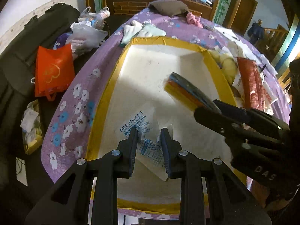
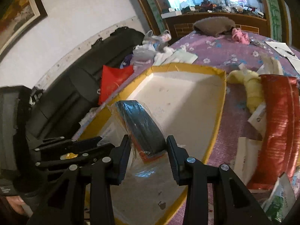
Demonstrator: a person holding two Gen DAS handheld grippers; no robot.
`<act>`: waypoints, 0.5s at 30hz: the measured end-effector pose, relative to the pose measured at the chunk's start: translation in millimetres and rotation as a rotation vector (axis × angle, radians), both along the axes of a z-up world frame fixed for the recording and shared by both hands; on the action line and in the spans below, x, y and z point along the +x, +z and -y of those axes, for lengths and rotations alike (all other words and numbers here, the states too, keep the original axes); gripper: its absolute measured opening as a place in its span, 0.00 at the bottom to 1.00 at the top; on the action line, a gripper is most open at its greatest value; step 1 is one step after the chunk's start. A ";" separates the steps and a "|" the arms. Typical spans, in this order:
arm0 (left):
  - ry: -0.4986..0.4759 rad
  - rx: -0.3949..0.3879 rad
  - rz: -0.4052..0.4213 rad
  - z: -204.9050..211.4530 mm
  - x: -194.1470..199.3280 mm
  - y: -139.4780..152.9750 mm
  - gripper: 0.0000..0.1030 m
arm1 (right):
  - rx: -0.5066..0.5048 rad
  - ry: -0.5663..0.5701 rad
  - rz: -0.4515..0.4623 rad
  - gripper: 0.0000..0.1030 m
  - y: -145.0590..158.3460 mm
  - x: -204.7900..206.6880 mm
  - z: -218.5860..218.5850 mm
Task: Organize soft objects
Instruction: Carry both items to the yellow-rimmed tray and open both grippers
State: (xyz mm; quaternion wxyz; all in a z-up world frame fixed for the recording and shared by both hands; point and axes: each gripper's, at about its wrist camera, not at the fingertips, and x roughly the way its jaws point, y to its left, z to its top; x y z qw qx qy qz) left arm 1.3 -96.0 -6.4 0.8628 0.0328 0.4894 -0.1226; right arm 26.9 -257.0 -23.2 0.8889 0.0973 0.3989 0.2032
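The left claw [image 1: 149, 150] is clamped on a desiccant sachet [image 1: 139, 131], low inside the yellow-rimmed box [image 1: 105, 101] for dropping. The right claw [image 2: 148, 156] grips a plastic-wrapped dark pack [image 2: 139, 123], carried over that box on the bed [image 1: 75, 101].

Left gripper [image 1: 149, 150]: matt black plastic with shiny metal rivets.
Desiccant packet [image 1: 148, 146], between its fingers: thin white paper, blue print, creased.
Wrapped bundle [image 2: 142, 129], between the right gripper's [image 2: 148, 157] fingers: glossy clear film over dark cloth.
Box [image 1: 105, 97] under both grippers: matt white lining, glossy yellow rim.
Tablecloth [image 1: 78, 93] left of the left gripper: purple flowered cloth, slightly rough.
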 end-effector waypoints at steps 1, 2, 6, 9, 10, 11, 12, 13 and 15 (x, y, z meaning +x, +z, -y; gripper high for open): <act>0.001 -0.004 -0.006 -1.0 0.5 -1.1 0.24 | -0.004 0.002 -0.004 0.38 -1.3 0.5 -2.5; -0.003 -0.019 -0.003 -2.9 -0.2 -1.4 0.24 | -0.020 0.002 0.006 0.40 -1.7 -0.3 -4.9; 0.001 -0.068 -0.019 -9.9 0.7 -1.9 0.28 | -0.020 -0.003 0.015 0.40 -1.9 -3.9 -5.9; 0.016 -0.116 -0.035 -15.6 1.4 -2.3 0.33 | 0.011 0.000 0.012 0.41 -1.0 -4.1 -2.1; 0.022 -0.128 -0.043 -16.7 1.8 -2.5 0.33 | 0.020 0.004 0.010 0.42 -0.5 -4.8 -0.9; 0.031 -0.150 -0.047 -19.6 0.6 -1.5 0.33 | 0.039 0.005 0.004 0.44 -0.2 -5.4 1.3; 0.035 -0.172 -0.043 -21.6 -0.9 0.8 0.33 | 0.075 0.011 -0.003 0.46 0.5 -6.4 4.8; 0.037 -0.189 -0.037 -22.5 -1.6 2.8 0.33 | 0.104 0.020 -0.006 0.53 1.4 -7.3 6.7; 0.049 -0.243 -0.019 -27.5 -4.3 8.1 0.35 | 0.174 0.033 -0.011 0.61 3.7 -10.3 12.1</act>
